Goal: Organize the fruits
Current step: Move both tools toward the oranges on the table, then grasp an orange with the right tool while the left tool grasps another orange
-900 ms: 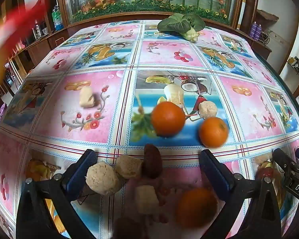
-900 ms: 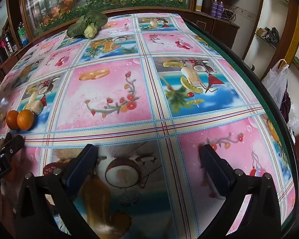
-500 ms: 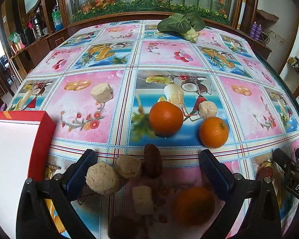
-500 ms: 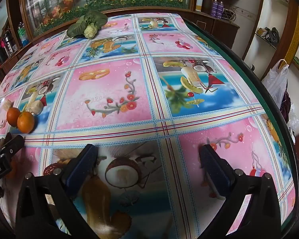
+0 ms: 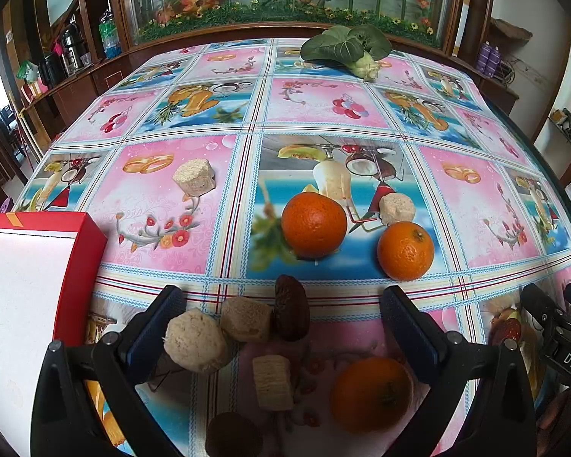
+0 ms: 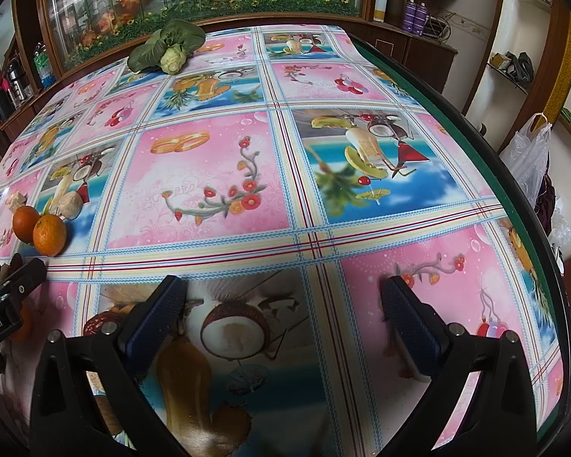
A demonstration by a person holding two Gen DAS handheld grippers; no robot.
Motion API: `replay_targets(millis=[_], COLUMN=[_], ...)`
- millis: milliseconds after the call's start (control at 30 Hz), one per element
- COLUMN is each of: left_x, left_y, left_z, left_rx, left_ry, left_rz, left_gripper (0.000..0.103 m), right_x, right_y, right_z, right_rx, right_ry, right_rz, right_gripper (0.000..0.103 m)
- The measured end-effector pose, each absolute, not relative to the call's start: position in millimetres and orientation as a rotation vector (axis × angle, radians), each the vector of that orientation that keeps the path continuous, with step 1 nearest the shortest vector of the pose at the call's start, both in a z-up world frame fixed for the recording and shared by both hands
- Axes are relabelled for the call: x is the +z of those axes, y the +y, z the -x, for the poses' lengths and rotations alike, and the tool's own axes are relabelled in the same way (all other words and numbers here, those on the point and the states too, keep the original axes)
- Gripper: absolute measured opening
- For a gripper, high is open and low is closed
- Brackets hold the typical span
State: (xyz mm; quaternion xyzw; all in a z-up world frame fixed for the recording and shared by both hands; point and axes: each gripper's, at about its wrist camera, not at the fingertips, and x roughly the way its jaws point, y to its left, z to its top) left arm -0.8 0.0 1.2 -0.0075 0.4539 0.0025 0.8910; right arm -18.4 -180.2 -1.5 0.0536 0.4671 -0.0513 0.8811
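Note:
In the left wrist view my left gripper (image 5: 285,304) is open and empty above a cluster of food on the table. Between its fingers lie a near orange (image 5: 371,394), beige cakes (image 5: 196,341), a dark brown date (image 5: 291,306) and a wafer piece (image 5: 273,382). Beyond lie two more oranges (image 5: 314,225) (image 5: 405,250). A red box with a white inside (image 5: 23,285) sits at the left. My right gripper (image 6: 283,301) is open and empty over bare tablecloth; two oranges (image 6: 49,235) show at its far left.
A leafy green vegetable (image 5: 346,51) lies at the table's far edge. More beige cakes (image 5: 194,181) (image 5: 397,209) sit mid-table. The table's right edge (image 6: 514,205) drops off, with a plastic bag (image 6: 529,156) beyond. A glass cabinet stands behind.
The red box came in blurred from the upper left and now rests on the table at the left. The beige cake on the pink square shifted slightly right. Both grippers stayed still.

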Motion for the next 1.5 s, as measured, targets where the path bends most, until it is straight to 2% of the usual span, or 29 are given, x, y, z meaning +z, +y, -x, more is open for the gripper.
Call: replay_targets(millis=[167,333,567,767,1300,1500], left_x=[4,36,77,80,75,79], left_y=[1,10,20,24,42,71], left_z=[-2,36,75,87,89,85], left_rx=[0.020,0.098,0.069,0.047,0.062,0.056], left_ry=[0.993,0.819,0.704,0.714,0.731,0.748], left_rz=[0.009,-0.031,-0.028,-0.012,0.003,-0.032], left_gripper=[0.102,0.102,0.102,0.102,0.102,0.102], right_x=[-3,37,63,79,79,71], right_y=[-183,-175,-143,-130,-120,-109], right_z=[16,45,73,89,90,72], right_rx=[-0.100,-0.001,0.073,0.086,0.110,0.165], right_ry=[0.969,0.723,0.618,0.599,0.617,0.682], right_rz=[-0.115,-0.085,-0.059,-0.061,-0.042,-0.017], right_gripper=[0.103,0.102,0.103,0.103,0.103,0.103])
